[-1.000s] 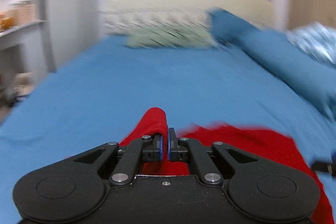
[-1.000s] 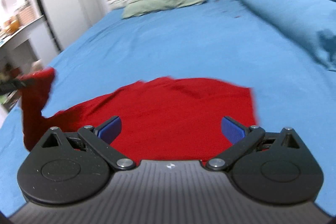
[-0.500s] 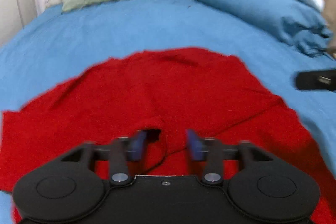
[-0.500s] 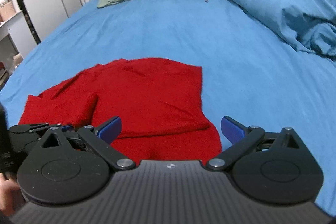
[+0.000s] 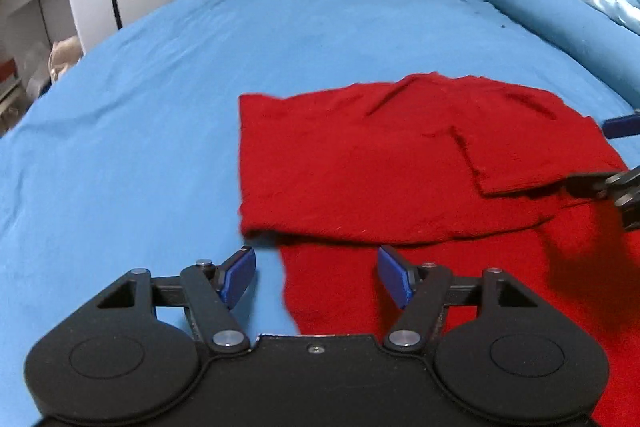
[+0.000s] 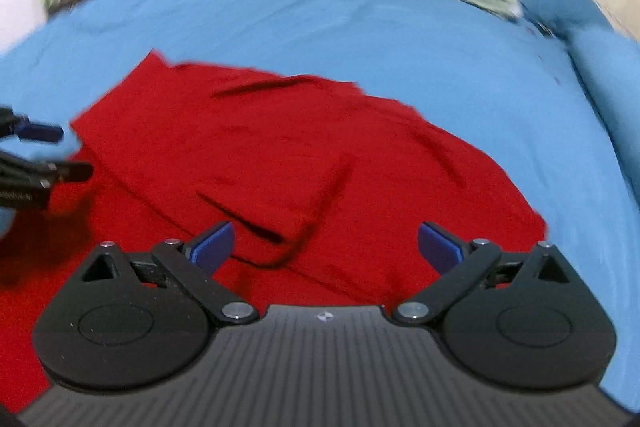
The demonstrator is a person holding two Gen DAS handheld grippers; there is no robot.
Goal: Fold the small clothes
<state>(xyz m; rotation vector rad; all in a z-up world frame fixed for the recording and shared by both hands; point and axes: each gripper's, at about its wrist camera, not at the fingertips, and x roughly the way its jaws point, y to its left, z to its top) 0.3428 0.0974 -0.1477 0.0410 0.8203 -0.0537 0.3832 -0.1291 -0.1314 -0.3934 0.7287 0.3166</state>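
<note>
The red garment [image 5: 400,163] lies spread on the blue bed [image 5: 160,107], partly folded: one side has been laid over the middle, leaving a straight edge on the left and a loose flap corner nearer the right. Its long axis runs across the bed, roughly side to side in both wrist views.

The left gripper [image 5: 316,273] hangs just over the near left edge of the cloth, jaws spread wide and holding nothing — the folded corner sits directly ahead of them, with bare sheet under the left finger and red fabric under the right one. The right gripper [image 6: 325,247] is also spread and empty, hovering above the near right part of the garment [image 6: 280,155], where a raised crease runs straight ahead of its left finger. Each gripper's tips show at the margin of the other's view, so the two stand near each other on the same near side of the cloth.

To my eye the coming move turns on that near hem: it lies right below both pairs of jaws, and the left hand looks closest to an actual corner. The right view is blurred, so its exact height over the fabric I cannot tell.
</note>
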